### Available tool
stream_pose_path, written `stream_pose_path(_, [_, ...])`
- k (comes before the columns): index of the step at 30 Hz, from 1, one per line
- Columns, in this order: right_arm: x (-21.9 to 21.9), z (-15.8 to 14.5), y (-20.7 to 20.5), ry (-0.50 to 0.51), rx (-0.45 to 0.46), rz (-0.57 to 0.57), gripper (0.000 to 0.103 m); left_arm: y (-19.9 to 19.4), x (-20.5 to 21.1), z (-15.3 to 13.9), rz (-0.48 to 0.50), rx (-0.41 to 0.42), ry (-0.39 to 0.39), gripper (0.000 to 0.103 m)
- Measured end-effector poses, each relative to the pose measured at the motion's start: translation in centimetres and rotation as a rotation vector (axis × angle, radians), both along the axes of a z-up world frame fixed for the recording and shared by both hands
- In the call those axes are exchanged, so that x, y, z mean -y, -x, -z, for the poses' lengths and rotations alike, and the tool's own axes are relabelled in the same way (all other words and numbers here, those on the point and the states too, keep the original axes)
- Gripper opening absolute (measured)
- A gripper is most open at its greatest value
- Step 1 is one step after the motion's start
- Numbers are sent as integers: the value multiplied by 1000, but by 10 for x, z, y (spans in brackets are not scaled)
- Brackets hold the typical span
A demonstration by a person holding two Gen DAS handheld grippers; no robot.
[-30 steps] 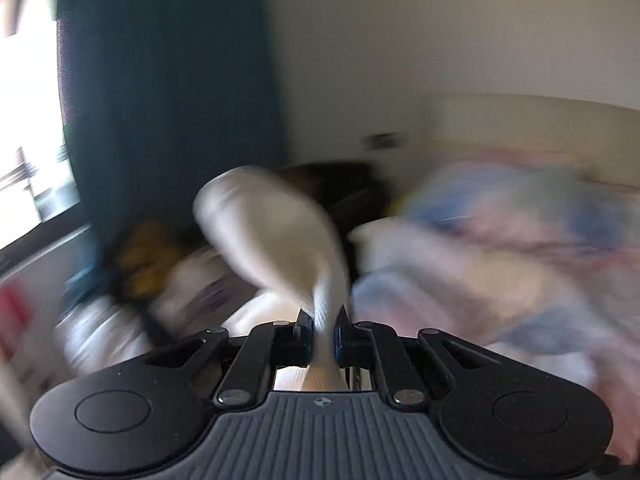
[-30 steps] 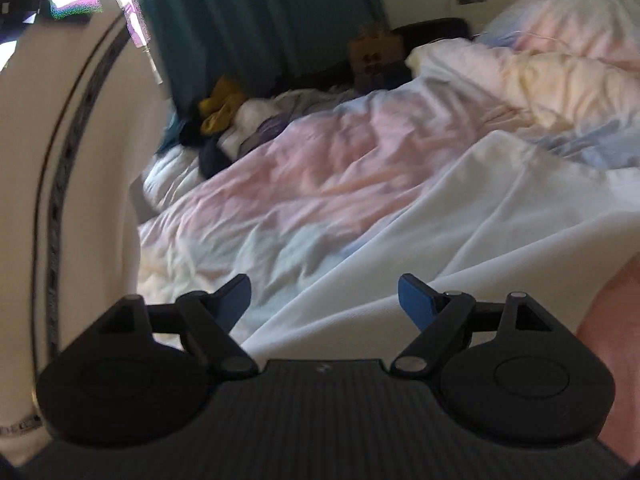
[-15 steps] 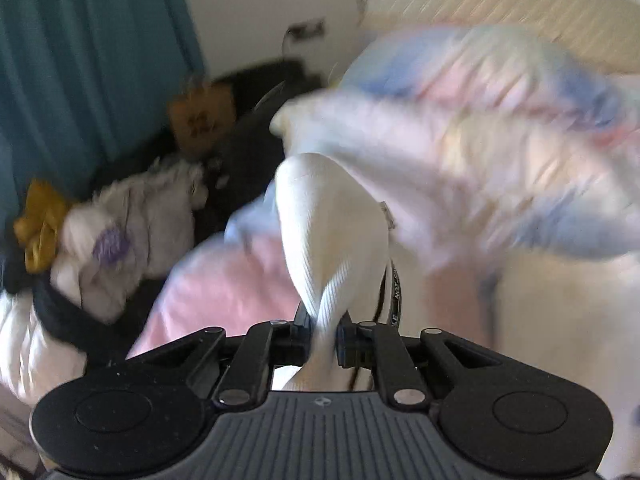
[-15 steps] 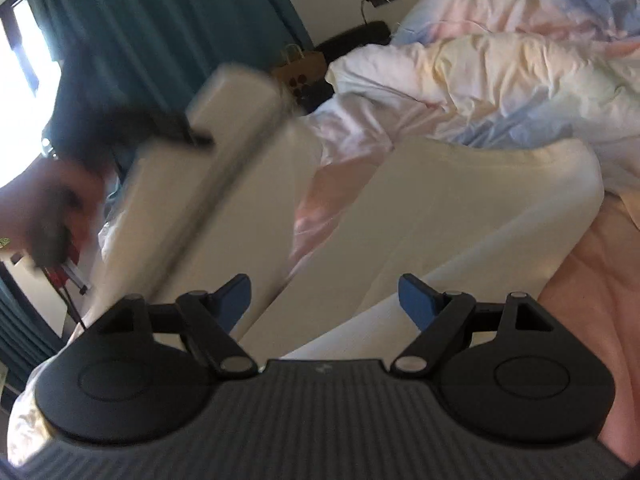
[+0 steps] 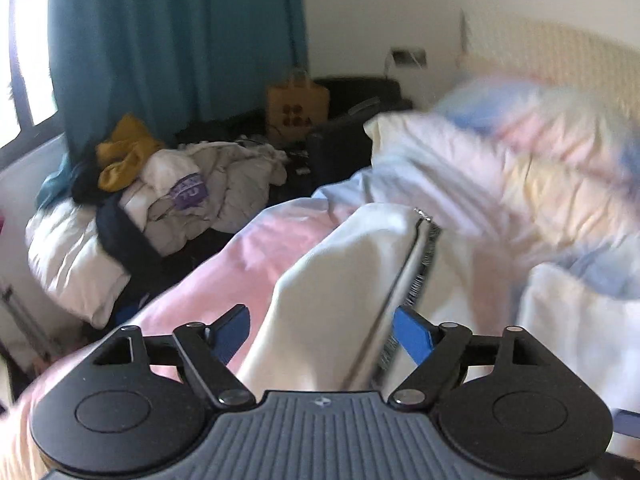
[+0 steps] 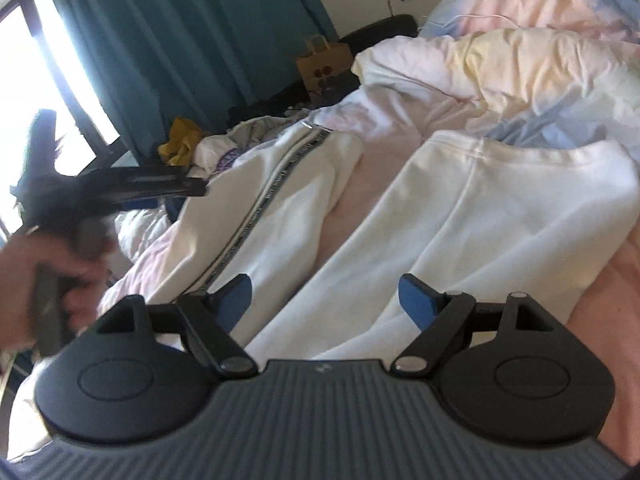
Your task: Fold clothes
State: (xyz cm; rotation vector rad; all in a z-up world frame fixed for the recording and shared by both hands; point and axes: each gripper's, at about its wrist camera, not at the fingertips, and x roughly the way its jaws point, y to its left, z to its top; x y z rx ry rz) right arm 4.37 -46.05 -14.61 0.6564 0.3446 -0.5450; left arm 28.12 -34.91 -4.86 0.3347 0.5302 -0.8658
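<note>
Inspecting both wrist views: your left gripper [image 5: 322, 330] stands wide open, its blue pads on either side of a fold of the white trousers [image 5: 344, 280] without pinching it. Half a second ago that same gripper was clamped on the cloth and held it aloft; the cloth now lies released on the pastel duvet [image 5: 500, 168]. Your right gripper [image 6: 326, 298] is likewise spread wide, holding nothing, as it was in the earlier frames. In the right wrist view the trousers fill the centre of the frame, one leg with a dark side stripe at centre left, the other at centre right.

Containers: one brown paper bag [image 5: 298, 106] stands upper centre of the left view; its contents cannot be seen. It carries dark round printing that cannot be read. A purple patch with pale lettering shows on the clothes heap [image 5: 192, 192] at centre left; also illegible.
</note>
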Motion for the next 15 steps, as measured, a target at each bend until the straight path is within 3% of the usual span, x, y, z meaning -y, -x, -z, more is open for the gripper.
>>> stream_pose_path(8, [-11,-25,13,105,37,-4,83,98,-161,-20,-256,-183,230,82])
stream_pose_path(14, [-12,-35,10,92,67,-72,83,189,-261,2,-404,-284,367,82])
stream_pose_path(15, [-9,-34,7,73,68,-85,83,203,-272,7,-427,-271,373,82])
